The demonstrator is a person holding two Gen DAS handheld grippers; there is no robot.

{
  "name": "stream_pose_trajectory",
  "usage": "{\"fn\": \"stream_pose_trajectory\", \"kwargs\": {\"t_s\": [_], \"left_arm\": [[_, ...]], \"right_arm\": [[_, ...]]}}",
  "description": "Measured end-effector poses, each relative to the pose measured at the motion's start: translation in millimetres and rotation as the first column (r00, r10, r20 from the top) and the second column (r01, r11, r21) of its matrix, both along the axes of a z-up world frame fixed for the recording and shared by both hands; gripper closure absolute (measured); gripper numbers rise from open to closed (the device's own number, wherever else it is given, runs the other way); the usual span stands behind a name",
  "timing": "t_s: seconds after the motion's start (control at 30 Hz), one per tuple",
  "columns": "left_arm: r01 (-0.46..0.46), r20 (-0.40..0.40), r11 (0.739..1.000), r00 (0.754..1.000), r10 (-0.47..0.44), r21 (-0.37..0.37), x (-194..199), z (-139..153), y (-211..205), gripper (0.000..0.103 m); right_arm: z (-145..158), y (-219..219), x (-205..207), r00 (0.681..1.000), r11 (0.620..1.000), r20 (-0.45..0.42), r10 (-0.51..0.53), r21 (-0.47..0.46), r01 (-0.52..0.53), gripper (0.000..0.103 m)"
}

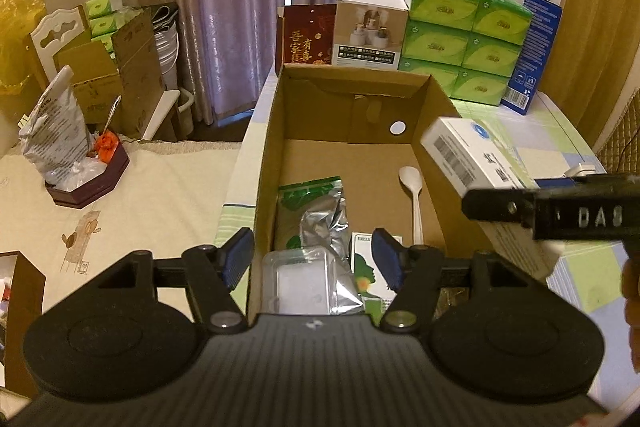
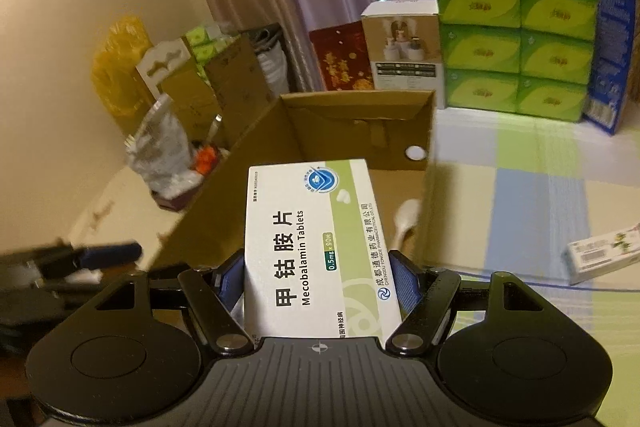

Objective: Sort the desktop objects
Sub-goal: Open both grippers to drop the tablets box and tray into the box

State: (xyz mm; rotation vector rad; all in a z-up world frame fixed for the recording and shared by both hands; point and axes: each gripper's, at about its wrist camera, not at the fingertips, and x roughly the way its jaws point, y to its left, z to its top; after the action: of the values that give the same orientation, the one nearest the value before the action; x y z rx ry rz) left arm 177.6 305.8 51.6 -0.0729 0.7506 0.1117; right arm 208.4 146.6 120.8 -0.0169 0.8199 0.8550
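Note:
An open cardboard box [image 1: 424, 147] stands on the checked tablecloth. It holds a green zip pouch [image 1: 308, 189], a silver foil bag [image 1: 324, 227], a white spoon [image 1: 412, 187], a clear plastic tub [image 1: 298, 277] and a small green carton [image 1: 370, 279]. My left gripper [image 1: 313, 257] hangs open over the box's near end, its pads clear of the tub below. My right gripper [image 2: 318, 267] is shut on a white Mecobalamin tablet box [image 2: 316, 227], held above the box's right wall. That tablet box [image 1: 472, 151] also shows in the left wrist view, with a right finger [image 1: 500, 205] on it.
Green tissue packs [image 1: 464, 31], a blue carton [image 1: 532, 55], a white product box [image 1: 368, 27] and a red box [image 1: 308, 35] line the table's back. Another small medicine box [image 2: 604, 253] lies on the cloth at the right. A maroon tray [image 1: 88, 183] sits on the bed to the left.

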Motion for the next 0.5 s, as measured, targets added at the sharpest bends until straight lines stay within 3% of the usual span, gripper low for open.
{"fn": "stream_pose_trajectory", "kwargs": {"t_s": [0.23, 0.5], "left_arm": [[-0.012, 0.011, 1.000, 1.000, 0.012, 0.010, -15, 4, -2, 0.037], [0.005, 0.023, 1.000, 1.000, -0.006, 0.007, -32, 13, -21, 0.034]], "right_arm": [[5, -12, -3, 1.000, 0.999, 0.002, -0.028, 0.025, 0.028, 0.026], [9, -59, -13, 0.996, 0.996, -0.003, -0.092, 0.020, 0.092, 0.017]]}}
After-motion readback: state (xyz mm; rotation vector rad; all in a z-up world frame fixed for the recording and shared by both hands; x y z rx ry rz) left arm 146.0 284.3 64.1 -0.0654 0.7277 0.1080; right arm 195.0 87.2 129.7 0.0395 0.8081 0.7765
